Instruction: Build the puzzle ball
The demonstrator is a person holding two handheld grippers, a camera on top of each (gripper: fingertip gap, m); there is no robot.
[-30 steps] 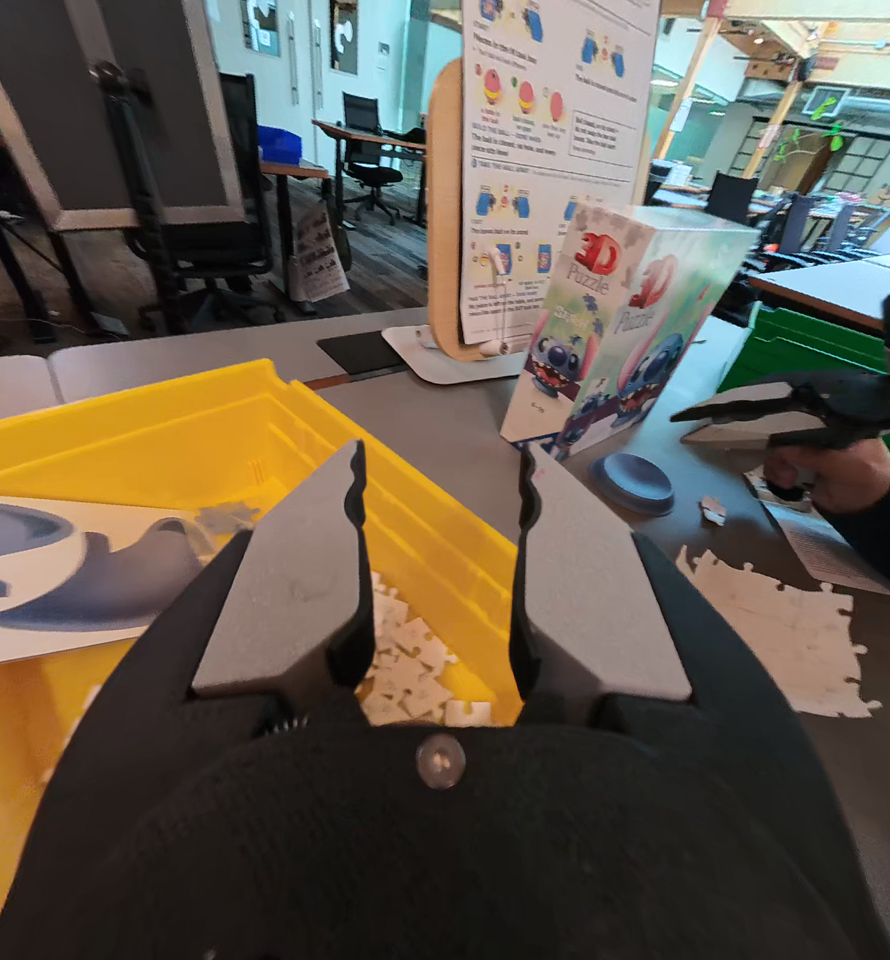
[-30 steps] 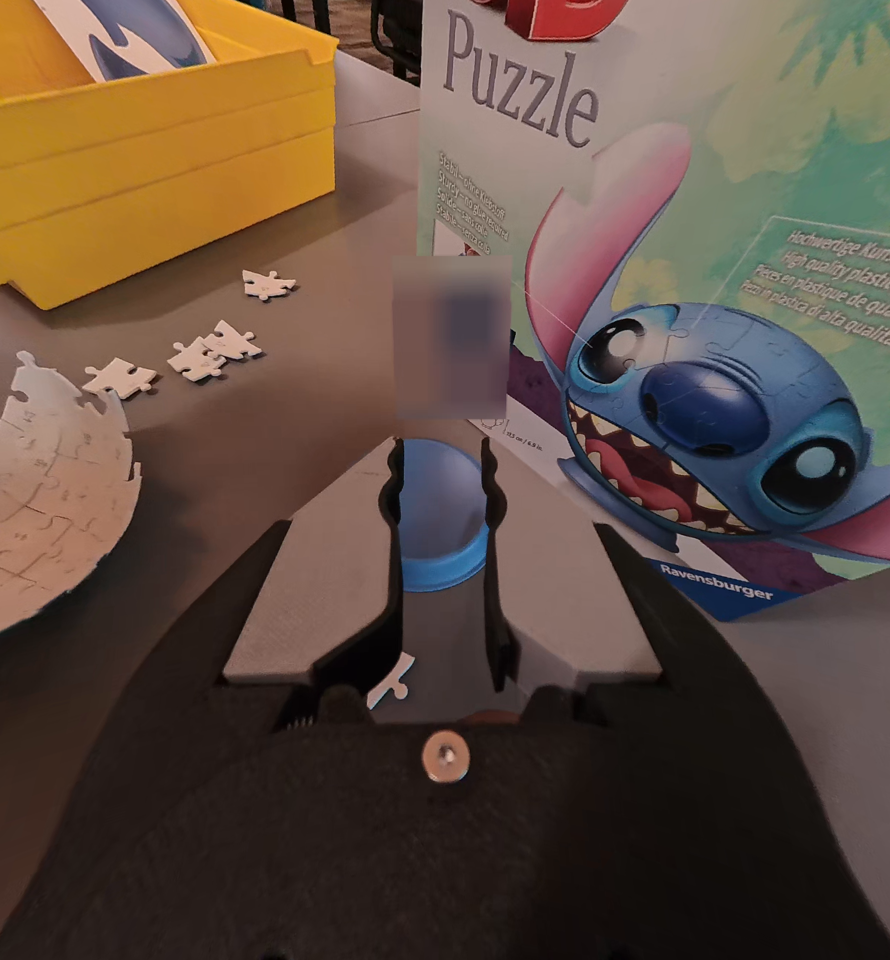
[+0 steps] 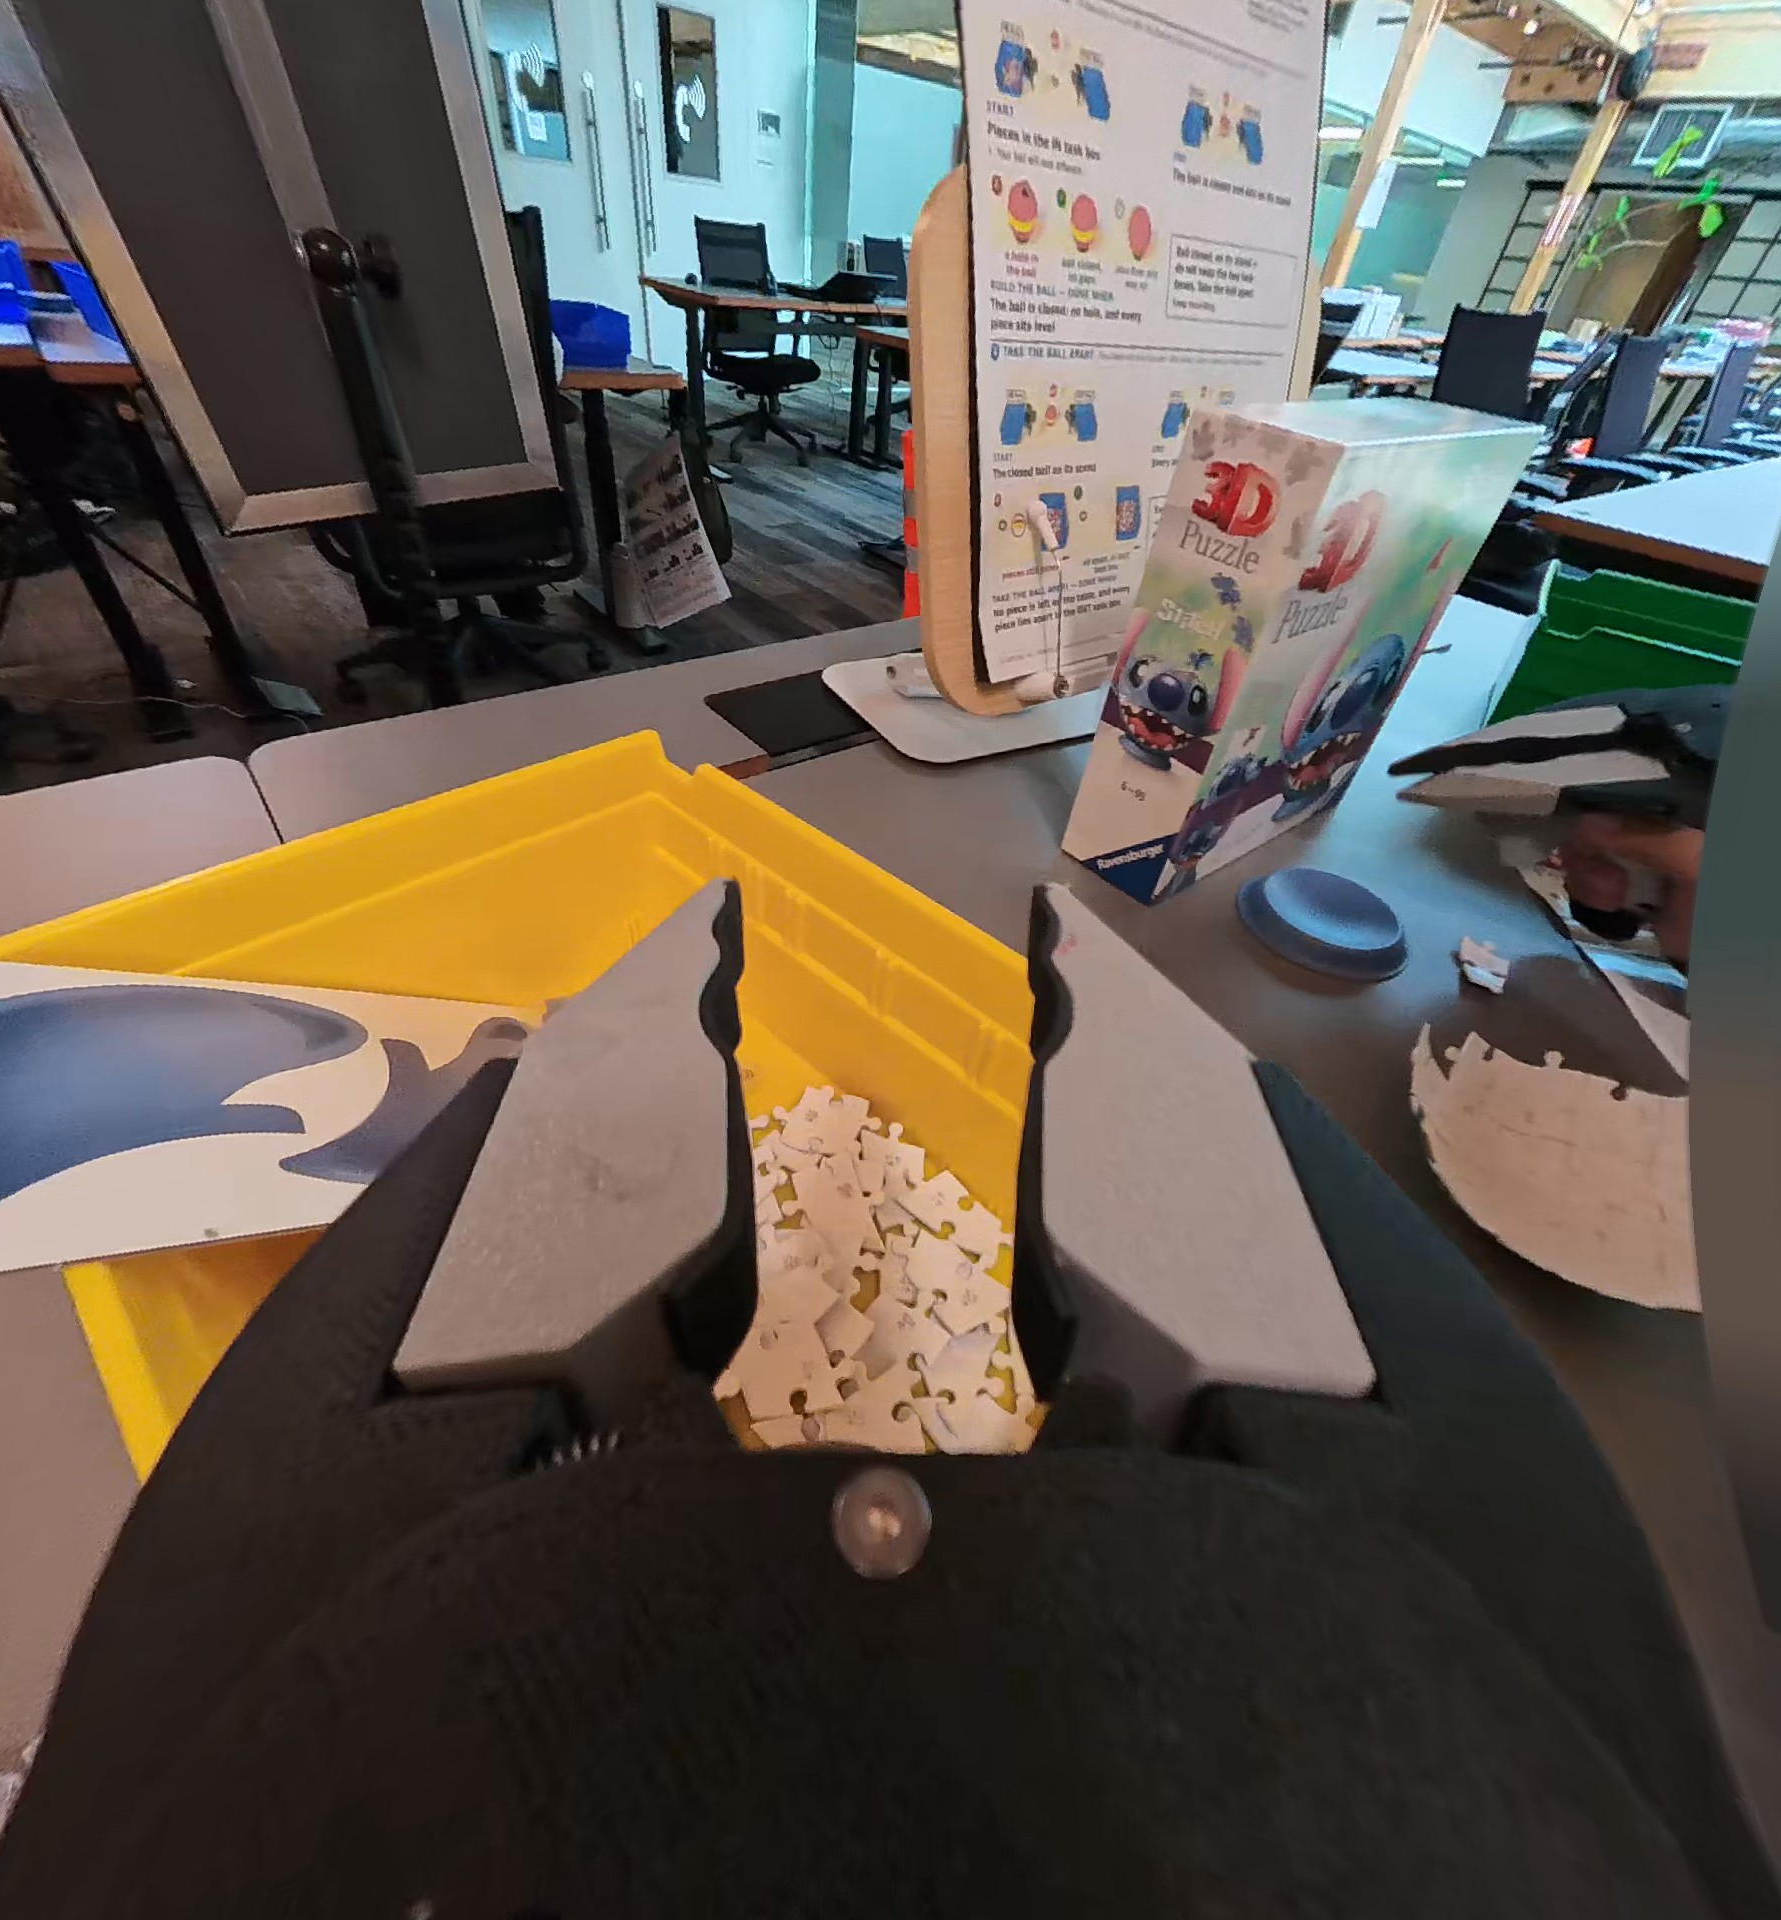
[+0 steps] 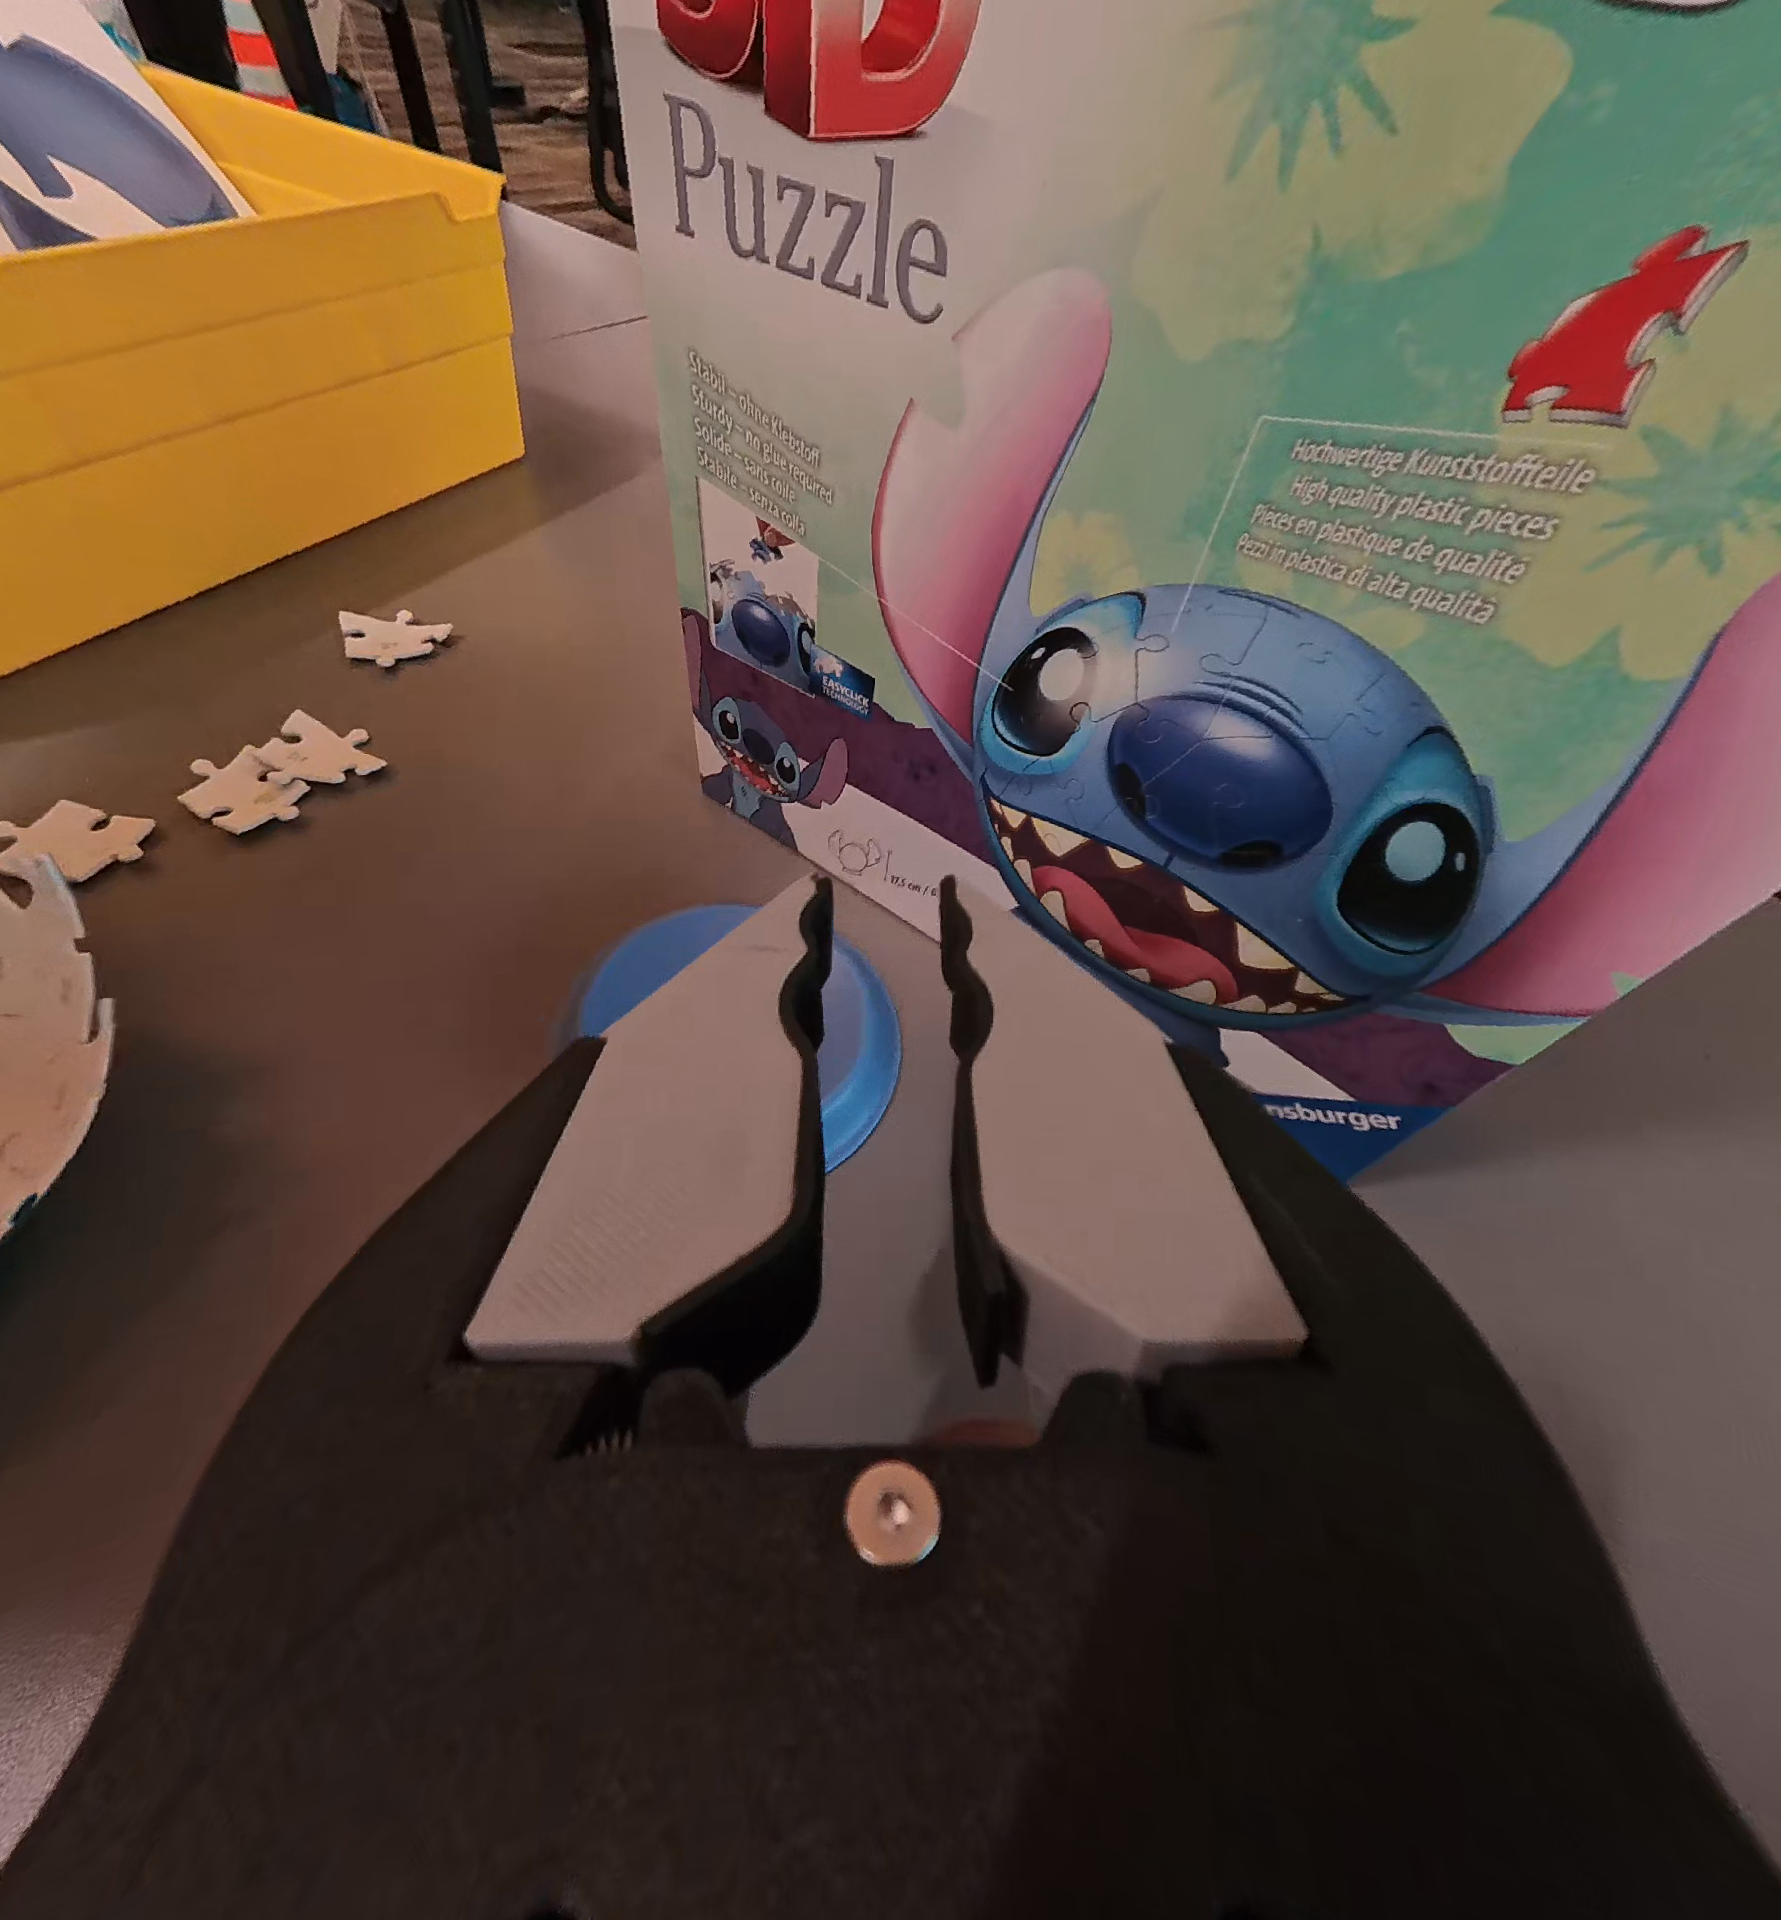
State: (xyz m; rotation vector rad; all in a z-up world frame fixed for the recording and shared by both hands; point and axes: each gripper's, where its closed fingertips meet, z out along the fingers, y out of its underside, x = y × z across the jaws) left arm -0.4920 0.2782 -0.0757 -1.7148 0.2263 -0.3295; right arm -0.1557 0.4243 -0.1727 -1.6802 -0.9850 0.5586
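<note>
Our left gripper hangs over the yellow bin, jaws spread wide and empty, and the heap of loose white pieces lies straight below and between its fingers, so we judge it the nearer tool for the next pick. Our right gripper, jaws a narrow gap apart and holding nothing, points at the blue stand before the puzzle box. The half-built ball shell rests to its left, four stray pieces beyond.
</note>
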